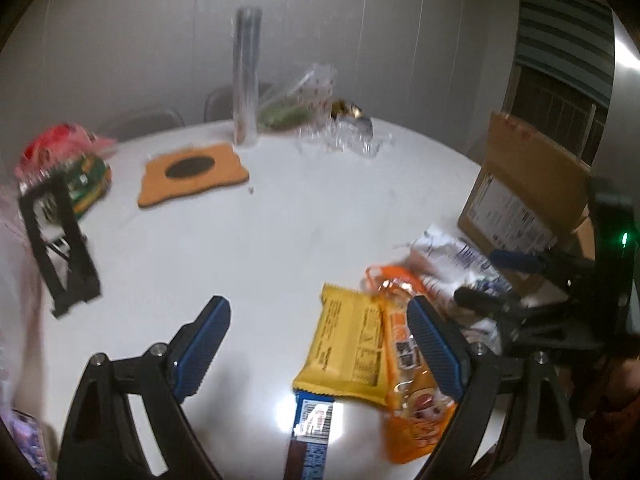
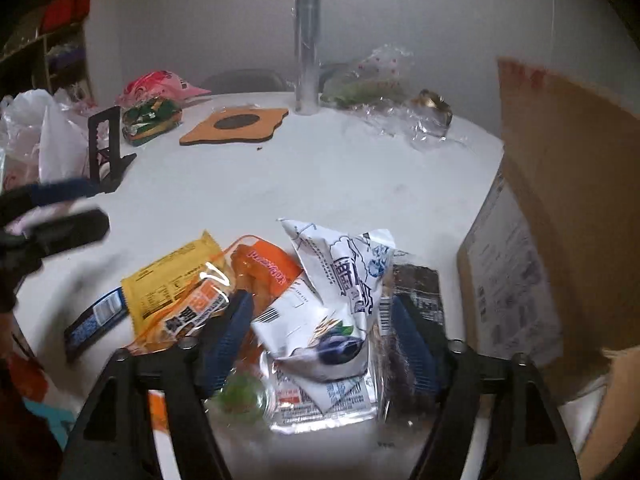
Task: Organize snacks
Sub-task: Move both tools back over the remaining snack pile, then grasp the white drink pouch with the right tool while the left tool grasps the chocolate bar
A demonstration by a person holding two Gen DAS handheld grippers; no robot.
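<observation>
Both grippers spread wide over a heap of snack packets beside a cardboard box

The left gripper (image 1: 320,344) hangs released above the yellow packet (image 1: 346,344), nothing pinched; the right gripper (image 2: 318,340) straddles the crumpled white packet (image 2: 340,280), pads apparently not pressing. The packets lie at the near edge of the white table (image 1: 280,220). They look light, soft and slippery, likely crushable, so a crimped end seam seems the safest hold. The box (image 2: 560,200) stands open; its inside is hidden
</observation>
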